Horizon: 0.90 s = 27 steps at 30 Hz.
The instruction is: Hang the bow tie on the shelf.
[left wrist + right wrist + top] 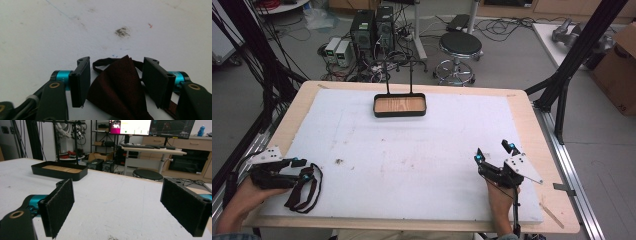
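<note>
Maroon fabric bow tie (pixel 117 87) lies between my left gripper's (pixel 113 82) open jaws, ungrasped; closing comes next, I judge. Right gripper (pixel 117 207) gapes wide, empty.

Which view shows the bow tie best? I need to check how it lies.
The left gripper view: the dark red bow tie lies close up between the open left claw. The high view shows it small, its strap looped by that claw.
</note>
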Each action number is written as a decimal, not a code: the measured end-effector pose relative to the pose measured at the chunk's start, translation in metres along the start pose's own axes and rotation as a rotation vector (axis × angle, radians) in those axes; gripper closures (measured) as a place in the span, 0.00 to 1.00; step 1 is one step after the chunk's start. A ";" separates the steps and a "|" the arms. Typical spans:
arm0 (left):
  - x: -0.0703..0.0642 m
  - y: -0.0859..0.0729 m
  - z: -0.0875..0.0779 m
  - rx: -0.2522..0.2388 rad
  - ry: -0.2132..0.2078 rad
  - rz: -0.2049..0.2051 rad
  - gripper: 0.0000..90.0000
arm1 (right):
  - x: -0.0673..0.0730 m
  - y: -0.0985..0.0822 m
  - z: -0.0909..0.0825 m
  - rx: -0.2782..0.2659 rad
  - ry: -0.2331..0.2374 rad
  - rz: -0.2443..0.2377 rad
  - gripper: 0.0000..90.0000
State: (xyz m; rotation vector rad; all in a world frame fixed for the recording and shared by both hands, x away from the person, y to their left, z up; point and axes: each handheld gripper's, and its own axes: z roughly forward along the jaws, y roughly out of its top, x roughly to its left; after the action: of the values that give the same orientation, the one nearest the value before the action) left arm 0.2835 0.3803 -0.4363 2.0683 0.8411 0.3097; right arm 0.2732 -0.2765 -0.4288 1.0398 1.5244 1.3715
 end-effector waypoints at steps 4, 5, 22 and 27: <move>-0.001 -0.001 0.002 0.022 0.008 0.003 0.49 | 0.000 0.000 0.000 0.001 -0.001 -0.001 0.12; -0.001 -0.002 0.003 0.023 0.007 0.003 0.49 | 0.000 0.000 0.000 0.001 -0.002 -0.001 0.12; -0.010 0.004 0.006 0.024 -0.027 0.046 0.85 | 0.000 0.000 0.001 0.009 -0.010 -0.009 0.12; -0.013 0.011 0.007 -0.029 -0.024 0.056 0.88 | 0.000 0.000 0.001 0.010 -0.009 -0.007 0.12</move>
State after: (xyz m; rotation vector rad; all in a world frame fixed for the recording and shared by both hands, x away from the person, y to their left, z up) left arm 0.2821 0.3628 -0.4306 2.0671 0.7613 0.3252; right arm 0.2745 -0.2764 -0.4291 1.0441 1.5285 1.3539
